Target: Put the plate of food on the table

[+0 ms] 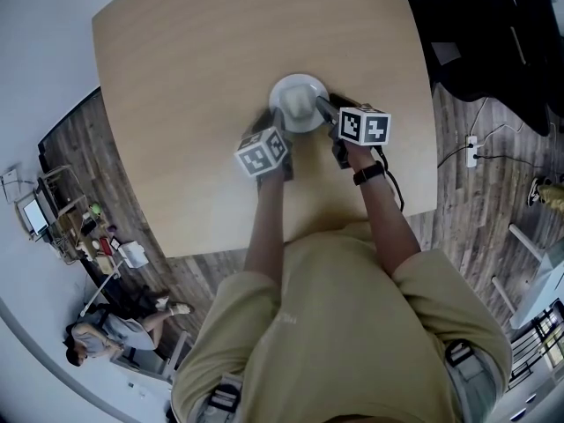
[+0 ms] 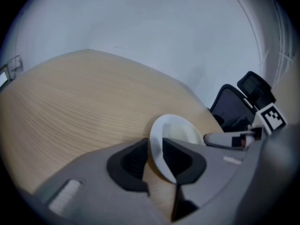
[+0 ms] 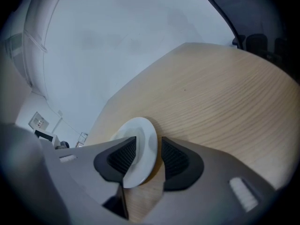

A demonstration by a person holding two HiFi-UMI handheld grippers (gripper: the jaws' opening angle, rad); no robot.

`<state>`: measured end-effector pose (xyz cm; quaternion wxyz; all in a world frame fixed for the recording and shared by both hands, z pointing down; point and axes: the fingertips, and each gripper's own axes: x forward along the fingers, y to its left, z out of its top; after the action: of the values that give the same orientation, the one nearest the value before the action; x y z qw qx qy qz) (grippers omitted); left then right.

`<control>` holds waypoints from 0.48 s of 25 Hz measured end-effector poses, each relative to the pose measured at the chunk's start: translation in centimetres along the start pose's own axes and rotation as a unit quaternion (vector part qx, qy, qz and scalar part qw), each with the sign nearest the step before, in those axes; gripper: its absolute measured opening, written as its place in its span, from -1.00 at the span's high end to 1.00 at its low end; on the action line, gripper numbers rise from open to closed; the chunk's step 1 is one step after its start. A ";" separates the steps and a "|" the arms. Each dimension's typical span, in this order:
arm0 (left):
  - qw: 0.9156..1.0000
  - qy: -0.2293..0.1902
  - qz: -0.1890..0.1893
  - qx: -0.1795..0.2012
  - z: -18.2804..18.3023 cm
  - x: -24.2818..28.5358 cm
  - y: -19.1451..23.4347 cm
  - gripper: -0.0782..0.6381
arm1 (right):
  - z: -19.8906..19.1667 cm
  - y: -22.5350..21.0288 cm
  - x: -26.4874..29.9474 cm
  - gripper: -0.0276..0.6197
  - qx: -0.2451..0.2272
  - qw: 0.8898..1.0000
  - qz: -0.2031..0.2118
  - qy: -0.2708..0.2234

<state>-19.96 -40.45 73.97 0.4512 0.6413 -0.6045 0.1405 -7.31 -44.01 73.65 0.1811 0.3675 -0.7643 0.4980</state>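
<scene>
A white plate [image 1: 280, 94] with a pale mound of food [image 1: 300, 104] lies flat on the light wooden table [image 1: 194, 69]. My left gripper [image 1: 278, 129] is at the plate's near-left rim. In the left gripper view the plate [image 2: 183, 131] has its rim between the open jaws of that gripper [image 2: 154, 157], with a small gap at the pads. My right gripper [image 1: 324, 110] is at the plate's right rim. In the right gripper view the plate [image 3: 140, 137] passes between the parted pads of that gripper [image 3: 149, 156], and they do not press on it.
A black office chair [image 1: 493, 33] stands beyond the table's right edge, and a power strip [image 1: 472, 151] with cables lies on the wood floor. A seated person [image 1: 97, 335] and a cluttered rack [image 1: 79, 227] are at lower left. The table's near edge [image 1: 291, 232] is just ahead of me.
</scene>
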 end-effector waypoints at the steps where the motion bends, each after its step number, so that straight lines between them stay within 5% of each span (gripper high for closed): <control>1: 1.000 0.000 0.004 0.004 0.0 -0.3 0.1 0.51 | 0.2 -0.1 -0.4 0.41 -0.009 1.000 -0.008 -0.005; 7: 1.000 -0.031 -0.003 0.005 0.8 -3.5 -0.2 0.45 | 0.8 1.8 -3.5 0.41 -0.057 0.998 -0.004 -0.038; 12: 0.994 -0.092 -0.012 0.053 2.0 -8.5 -1.6 0.45 | 1.2 5.5 -7.5 0.40 -0.177 0.979 -0.014 -0.097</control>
<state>-21.14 -36.64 66.05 0.3607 0.6819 -0.6271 0.1078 -6.28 -40.97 64.87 0.1753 0.3865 -0.8493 0.3140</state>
